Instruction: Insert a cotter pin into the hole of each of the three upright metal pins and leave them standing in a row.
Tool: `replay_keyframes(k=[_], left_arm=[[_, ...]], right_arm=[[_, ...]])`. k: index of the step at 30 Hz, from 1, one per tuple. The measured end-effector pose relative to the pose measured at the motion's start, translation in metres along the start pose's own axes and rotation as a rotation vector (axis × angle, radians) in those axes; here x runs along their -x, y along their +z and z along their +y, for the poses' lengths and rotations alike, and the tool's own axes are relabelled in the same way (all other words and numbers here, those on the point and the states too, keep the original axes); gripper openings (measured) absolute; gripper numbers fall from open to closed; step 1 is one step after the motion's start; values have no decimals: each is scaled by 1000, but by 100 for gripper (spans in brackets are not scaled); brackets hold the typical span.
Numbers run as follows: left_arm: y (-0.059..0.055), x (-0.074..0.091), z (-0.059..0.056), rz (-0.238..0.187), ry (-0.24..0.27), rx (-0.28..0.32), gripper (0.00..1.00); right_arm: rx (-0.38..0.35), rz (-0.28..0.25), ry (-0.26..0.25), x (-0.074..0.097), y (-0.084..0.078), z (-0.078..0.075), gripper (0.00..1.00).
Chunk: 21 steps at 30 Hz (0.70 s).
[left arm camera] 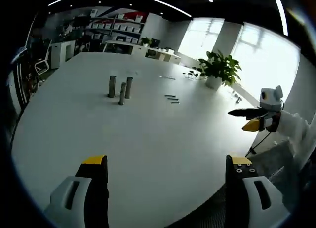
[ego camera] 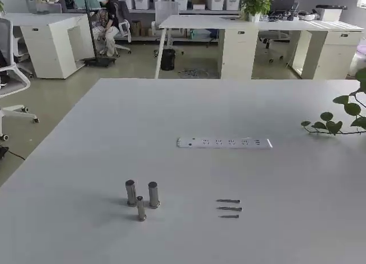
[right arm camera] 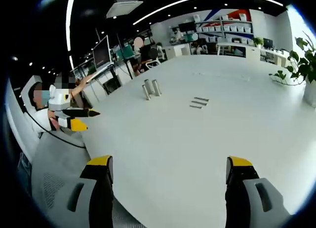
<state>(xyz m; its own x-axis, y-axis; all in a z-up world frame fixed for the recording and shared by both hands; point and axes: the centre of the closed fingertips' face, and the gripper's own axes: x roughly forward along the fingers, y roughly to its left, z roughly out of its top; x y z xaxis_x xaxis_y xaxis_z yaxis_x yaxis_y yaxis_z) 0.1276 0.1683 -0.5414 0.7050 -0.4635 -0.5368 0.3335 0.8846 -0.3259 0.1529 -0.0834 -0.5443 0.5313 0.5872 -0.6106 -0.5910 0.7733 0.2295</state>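
Three upright metal pins point(ego camera: 141, 198) stand in a tight cluster on the white table point(ego camera: 189, 115), two behind and a shorter one in front. To their right lie three small cotter pins point(ego camera: 229, 208), stacked as parallel lines. The metal pins point(left arm camera: 120, 88) and cotter pins point(left arm camera: 171, 98) sit far ahead of my left gripper point(left arm camera: 168, 178), which is open and holds nothing. My right gripper point(right arm camera: 168, 176) is also open, held off the table's near edge, well short of the metal pins point(right arm camera: 151, 88) and cotter pins point(right arm camera: 198, 102).
A white power strip point(ego camera: 224, 143) lies across the table beyond the parts. A trailing green plant point(ego camera: 343, 112) reaches in at the right edge. Desks, chairs and a seated person point(ego camera: 106, 21) are in the room behind.
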Motion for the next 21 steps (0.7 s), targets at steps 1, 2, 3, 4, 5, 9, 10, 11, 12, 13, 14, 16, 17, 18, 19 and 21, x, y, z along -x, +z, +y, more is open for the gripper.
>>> replay_keyframes(k=[1,2,3,4,5,9,10,11,12,13,14,16,17,18,19,21], left_arm=[[0,0,0,1,-1,2,99],[0,0,-1,2,-3,4,99],[0,0,-2,5,-6,6,99],[0,0,-2,6,-8,5,99],[-1,0,-2,8,-7,3,99],[-4,0,-3,25,-7,4,99],[-4,0,-3,25,-6,2,99],[-4,0,-3,26,-7,1,99],[-4,0,-3,26,-9,3,98],[-4,0,-3,25,-10,4,97],[-4,0,-3,23,-9,2,97],[-4,0,-3,22,-9,0,97],[-4,0,-3,23,-10,2,97],[-4,0,-4,24,-12,3,97],[-4,0,-4,25,-12,3,97],[-5,0,-3,27,-12,3,97]], right_arm=[[2,1,1,0,0,0,93],[5,1,1,0,1,0,93],[5,0,1,0,1,0,93],[5,0,2,0,1,0,93],[6,-1,3,0,1,0,93],[5,-1,0,1,1,-1,93],[4,-2,-1,1,1,-2,93],[3,-2,-1,1,1,-2,93],[3,-2,-1,1,1,-2,93],[4,-2,-2,1,1,-2,93],[5,-2,-2,1,1,-2,93],[5,-2,-2,2,1,-2,92],[4,-2,-2,2,1,-2,92],[3,-1,-2,2,1,-2,92],[2,-1,-2,2,1,-1,92],[2,-1,-2,1,0,-1,92]])
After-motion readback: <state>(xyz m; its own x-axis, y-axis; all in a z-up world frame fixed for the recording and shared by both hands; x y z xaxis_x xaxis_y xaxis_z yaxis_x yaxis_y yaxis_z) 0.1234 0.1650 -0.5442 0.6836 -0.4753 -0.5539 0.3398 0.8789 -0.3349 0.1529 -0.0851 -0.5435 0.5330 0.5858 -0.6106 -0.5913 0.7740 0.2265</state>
